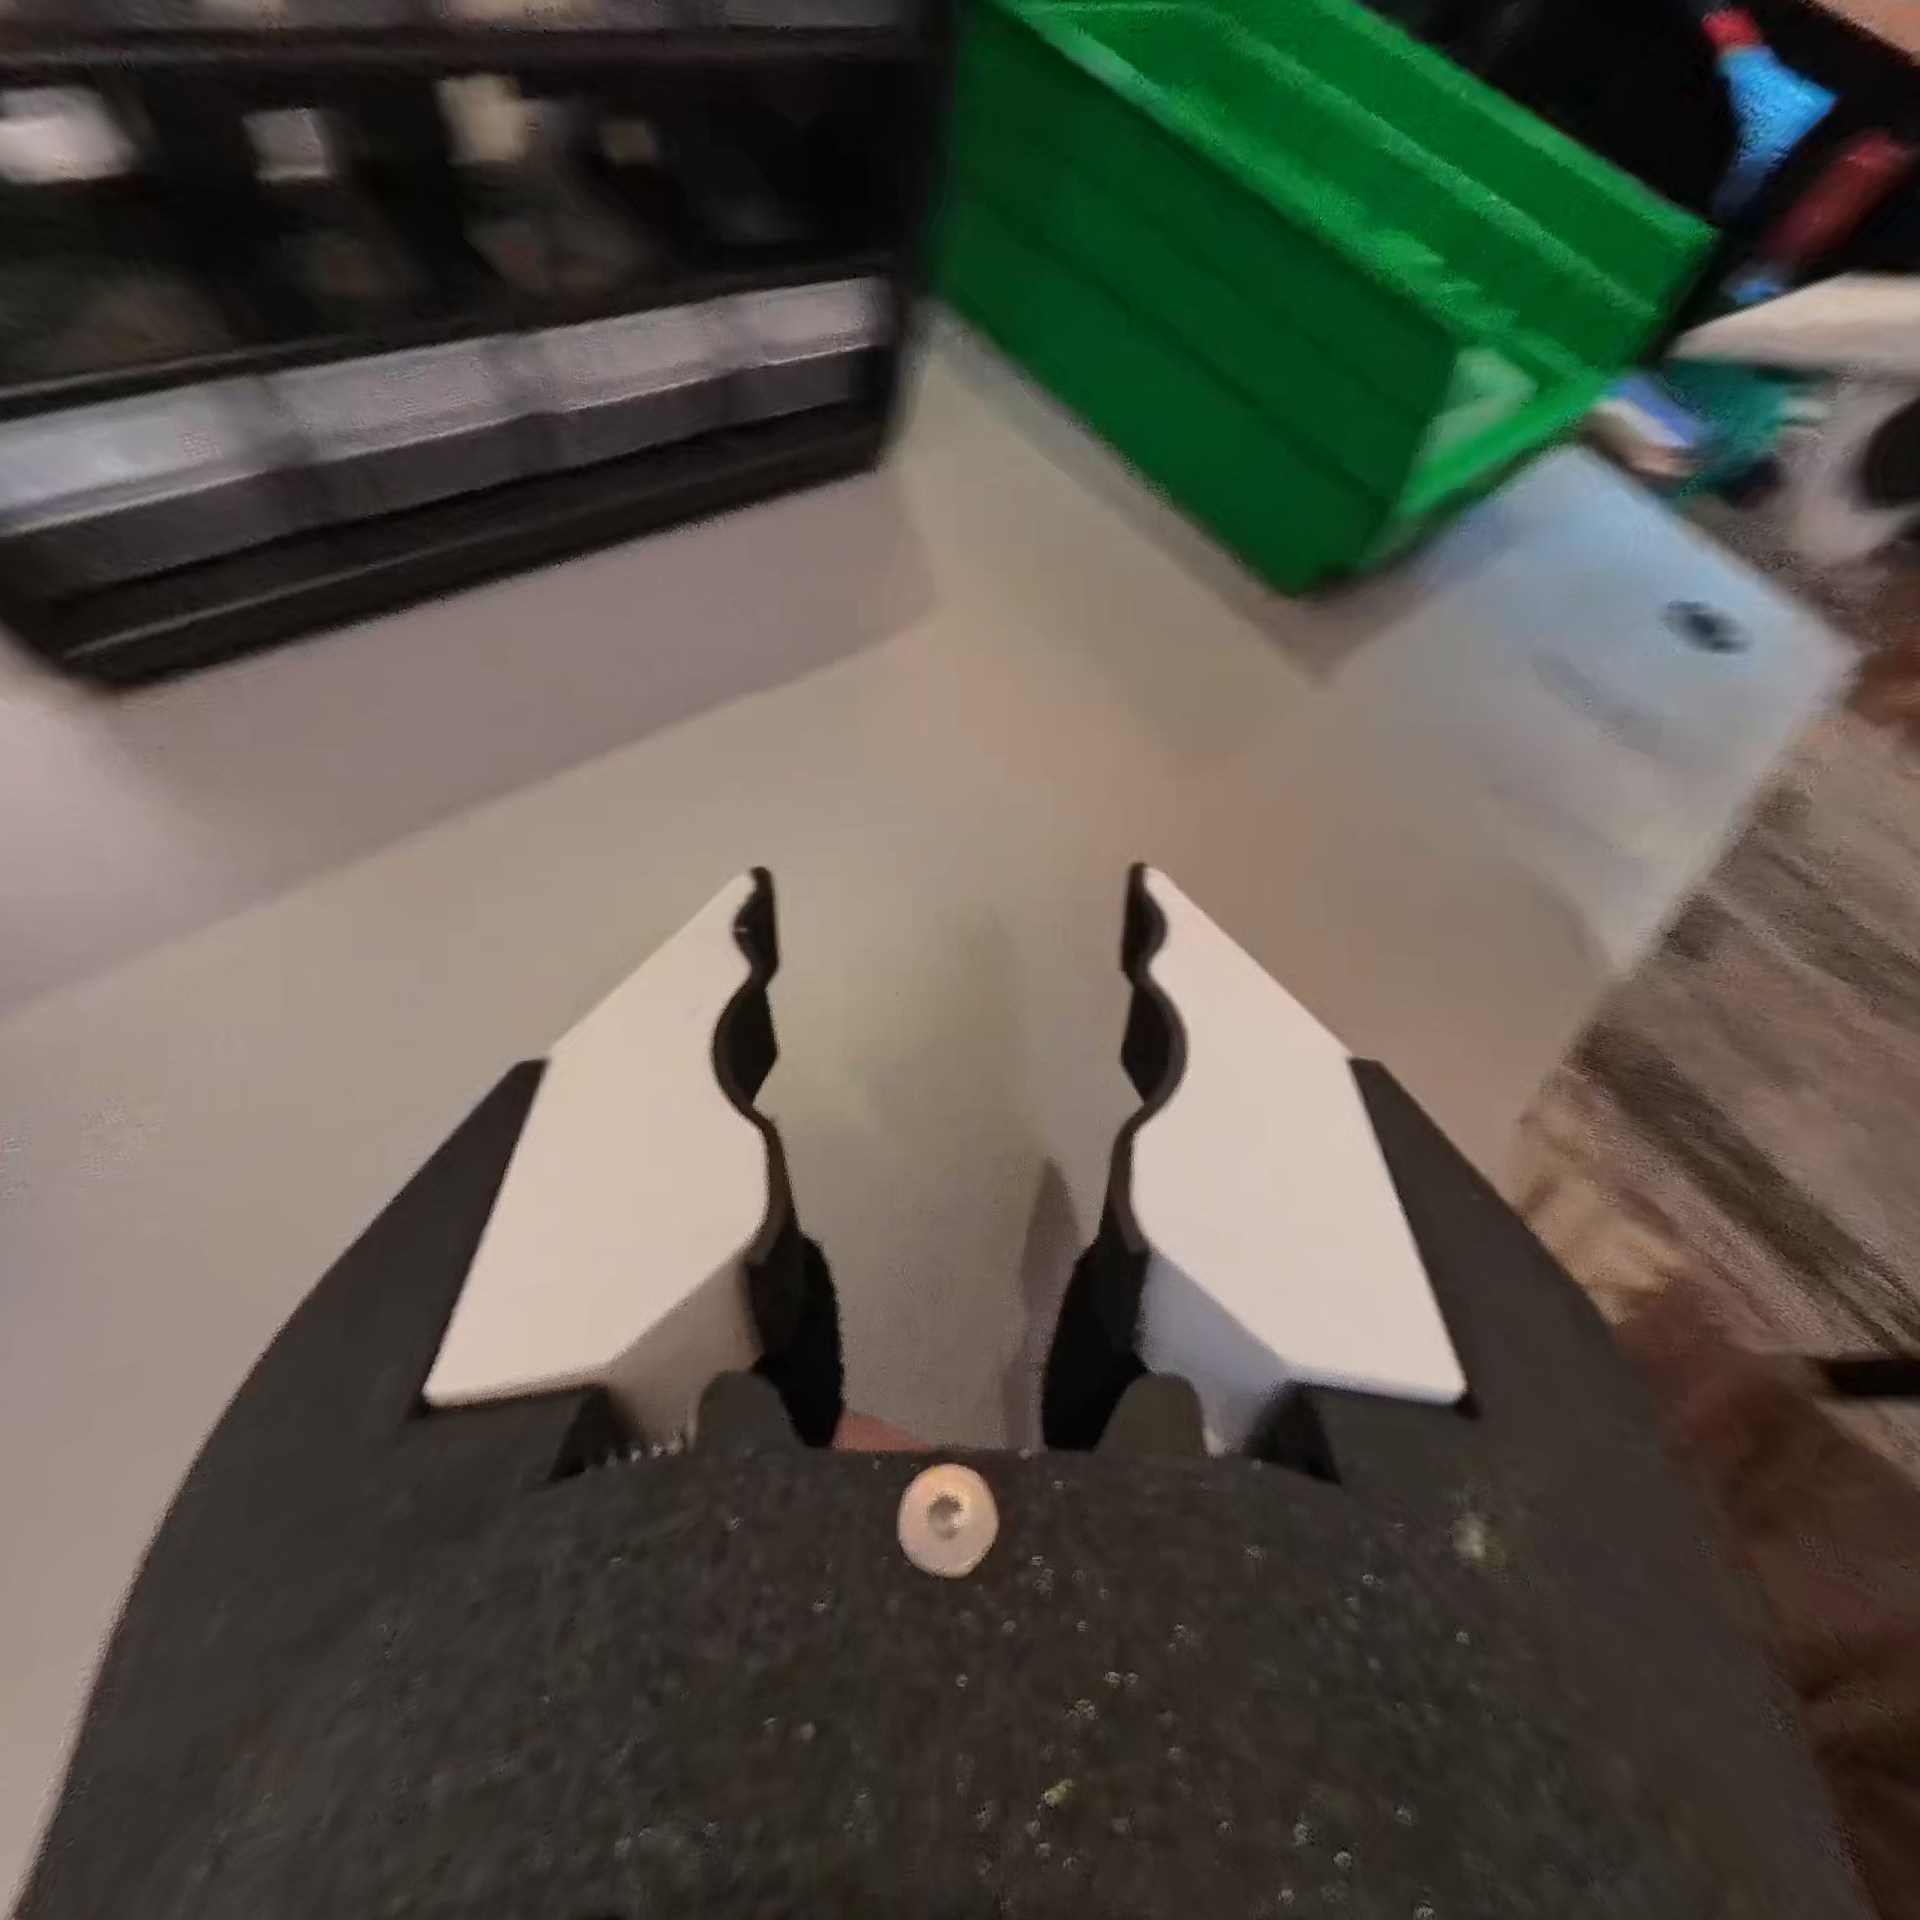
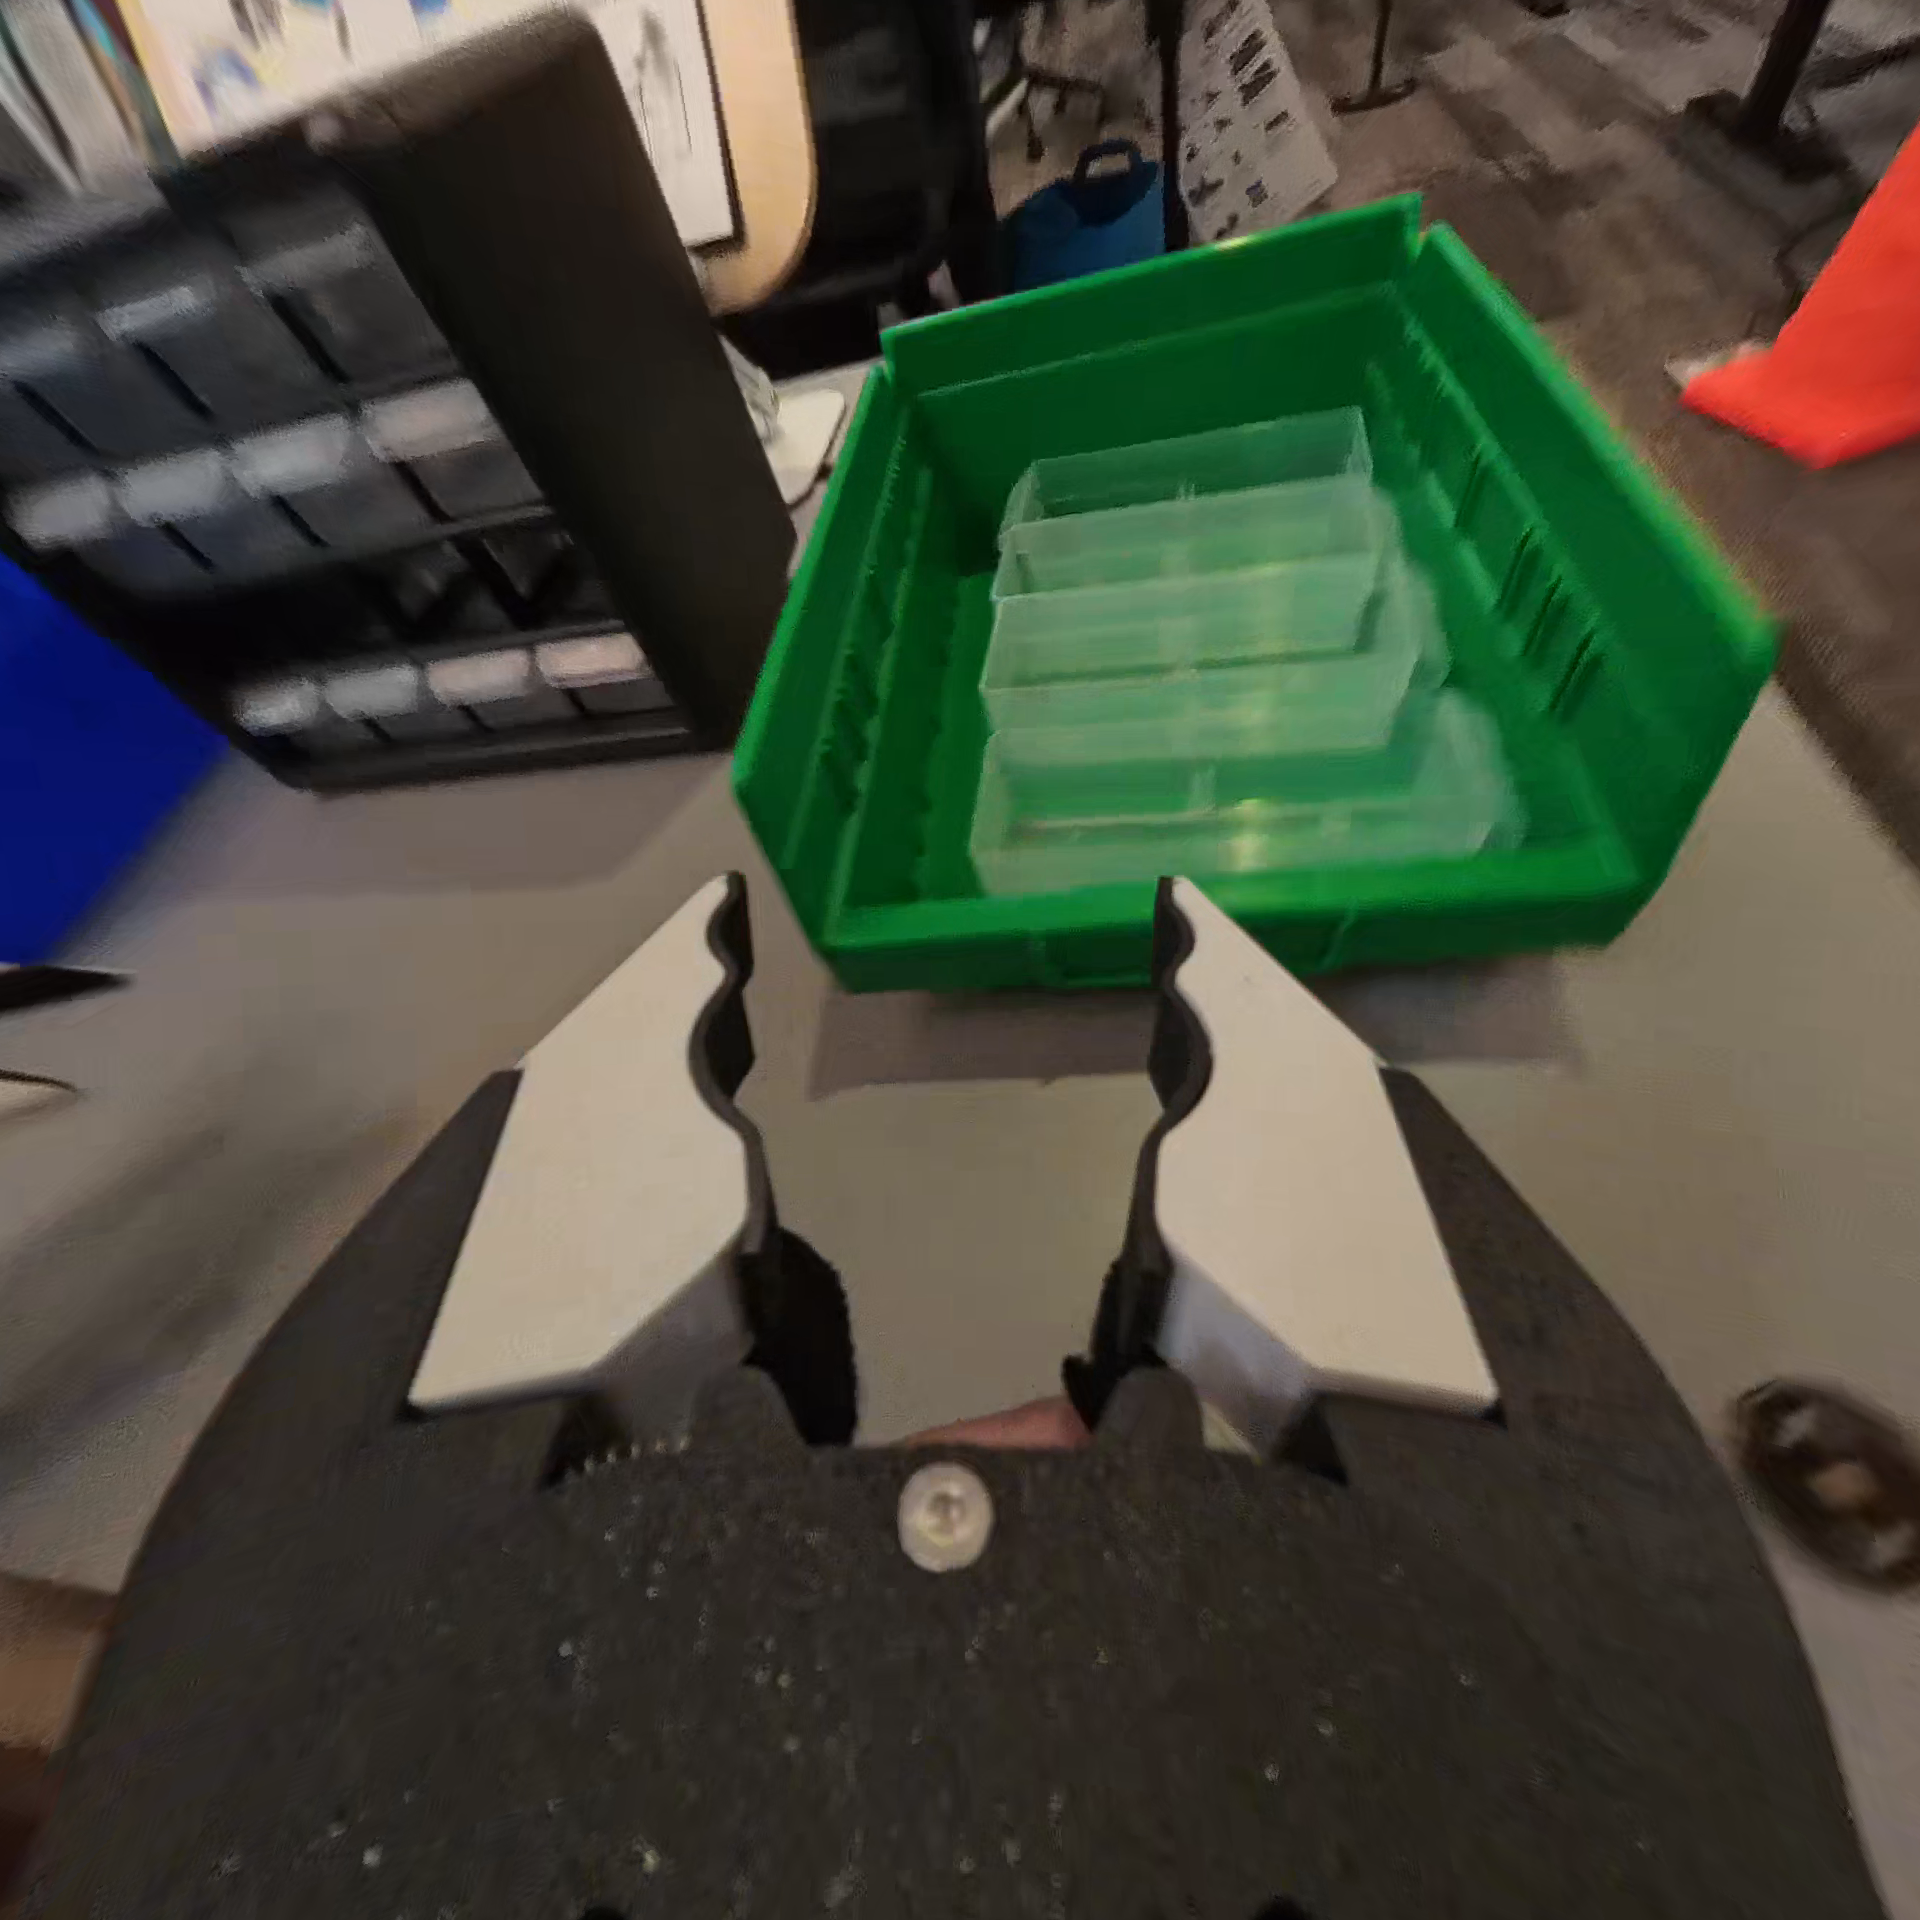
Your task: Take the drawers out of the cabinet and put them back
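A black small-parts cabinet (image 2: 436, 436) stands at the back left of the table, with clear drawers in some slots and dark empty slots in others. It also shows in the left wrist view (image 1: 416, 343), blurred. A green bin (image 2: 883, 665) to its right holds several clear drawers (image 2: 1205, 665) laid side by side. The bin shows in the left wrist view (image 1: 1247, 291) from its side. My left gripper (image 1: 948, 883) is open and empty over the bare table. My right gripper (image 2: 948, 894) is open and empty, just in front of the bin's near wall.
The grey table (image 1: 727, 748) ends at the right, with a patterned floor (image 1: 1745, 1039) beyond. A blue object (image 2: 73, 769) stands left of the cabinet. An orange cone (image 2: 1839, 312) is on the floor at the far right. A round cable hole (image 2: 1829, 1475) sits in the table.
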### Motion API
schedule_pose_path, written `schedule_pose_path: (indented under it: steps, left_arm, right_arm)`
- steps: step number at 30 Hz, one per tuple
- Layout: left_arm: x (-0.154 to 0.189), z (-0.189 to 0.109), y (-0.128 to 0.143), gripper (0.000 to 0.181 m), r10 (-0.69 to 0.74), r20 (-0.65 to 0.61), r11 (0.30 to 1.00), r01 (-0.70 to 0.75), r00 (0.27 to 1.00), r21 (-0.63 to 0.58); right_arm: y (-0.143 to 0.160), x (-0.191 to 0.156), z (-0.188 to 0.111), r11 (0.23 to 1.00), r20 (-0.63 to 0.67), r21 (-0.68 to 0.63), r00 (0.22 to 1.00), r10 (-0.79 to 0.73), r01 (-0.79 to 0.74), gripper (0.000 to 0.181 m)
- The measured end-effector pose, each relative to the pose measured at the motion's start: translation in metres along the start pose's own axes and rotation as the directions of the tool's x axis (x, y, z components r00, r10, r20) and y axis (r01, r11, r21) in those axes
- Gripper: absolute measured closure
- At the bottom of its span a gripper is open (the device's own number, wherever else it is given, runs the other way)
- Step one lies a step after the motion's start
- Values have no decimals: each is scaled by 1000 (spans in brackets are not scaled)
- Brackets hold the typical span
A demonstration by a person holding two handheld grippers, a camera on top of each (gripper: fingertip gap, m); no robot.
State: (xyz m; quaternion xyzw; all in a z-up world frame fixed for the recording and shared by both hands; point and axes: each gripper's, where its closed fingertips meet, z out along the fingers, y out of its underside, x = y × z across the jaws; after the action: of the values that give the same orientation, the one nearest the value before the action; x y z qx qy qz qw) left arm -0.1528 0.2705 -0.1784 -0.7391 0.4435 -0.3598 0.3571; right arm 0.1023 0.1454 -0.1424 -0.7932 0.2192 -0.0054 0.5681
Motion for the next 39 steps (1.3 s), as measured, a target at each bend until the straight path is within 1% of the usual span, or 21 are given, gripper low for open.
schedule_pose_path:
  steps: [1, 2, 4, 5, 7, 9, 11, 12, 13, 15, 17, 19, 21, 25, 27, 30, 33, 35, 37, 39]
  left_arm:
    - [30, 19, -12, 106, 23, -85, 1000, -22, 996, 16]
    - [58, 38, -25, 103, 46, -155, 998, -40, 987, 41]
    - [97, 79, -45, 100, 55, -216, 997, -44, 975, 57]
    - [109, 103, -50, 94, 52, -217, 998, -45, 975, 37]
    - [120, 150, -55, 85, 19, -174, 999, -24, 985, -23]
    - [122, 186, -63, 80, -22, -120, 999, 17, 993, -48]
    - [125, 208, -68, 79, -30, -82, 998, 26, 996, -52]
    - [129, 214, -70, 82, -42, -88, 997, 36, 995, -64]
    - [133, 217, -73, 89, -57, -91, 997, 51, 994, -61]
    - [134, 217, -82, 107, -50, -71, 999, 49, 996, -14]
    - [126, 217, -82, 130, -4, -6, 1000, 4, 1000, -8]
    - [124, 217, -81, 132, 31, -1, 999, -31, 1000, -11]
    - [116, 211, -80, 140, 71, 33, 997, -70, 997, -24]
    - [101, 190, -72, 155, 139, 49, 990, -137, 989, -38]
    - [90, 174, -65, 164, 174, 56, 984, -171, 983, -44]
    - [69, 145, -53, 178, 228, 59, 973, -225, 972, -58]
    - [49, 111, -39, 178, 197, 7, 977, -196, 980, -82]
    - [36, 86, -27, 178, 194, -45, 974, -198, 980, -107]
    - [18, 58, -15, 178, 222, -68, 965, -229, 973, -126]
    - [-6, 29, -5, 178, 241, -63, 958, -248, 968, -145]
  right_arm:
    - [7, -4, -4, 998, -24, 32, 998, 59, -58, 109]
    - [13, -6, -9, 996, -44, 47, 996, 81, -79, 111]
    - [15, -4, -19, 997, -77, 54, 995, 61, -57, 112]
    - [12, -2, -25, 998, -88, 65, 996, 29, -23, 112]
    - [4, 11, -35, 996, -139, 79, 990, -39, 50, 112]
    - [-1, 23, -44, 992, -183, 82, 980, -80, 96, 112]
    - [-1, 33, -52, 990, -219, 93, 972, -84, 106, 113]
    - [-1, 37, -56, 990, -225, 105, 972, -73, 99, 114]
    - [-1, 38, -58, 990, -219, 114, 974, -59, 85, 114]
    - [-1, 40, -61, 990, -204, 125, 978, -32, 59, 114]
    - [-3, 40, -61, 989, -189, 140, 982, -19, 46, 115]
    - [-2, 40, -60, 990, -180, 133, 984, -16, 41, 114]
    - [-3, 39, -61, 989, -178, 141, 984, -19, 44, 115]
    - [-13, 35, -69, 979, -179, 185, 983, -49, 82, 115]
    - [-22, 29, -75, 967, -170, 226, 983, -76, 114, 115]
    - [-42, 11, -91, 926, -119, 345, 986, -120, 155, 119]
    - [-59, -10, -109, 867, -58, 471, 987, -152, 161, 122]
    - [-65, -16, -117, 830, -59, 534, 986, -155, 162, 123]
    - [-64, -20, -115, 820, -70, 542, 982, -174, 183, 123]
    - [-55, -27, -102, 842, -78, 490, 973, -216, 226, 123]
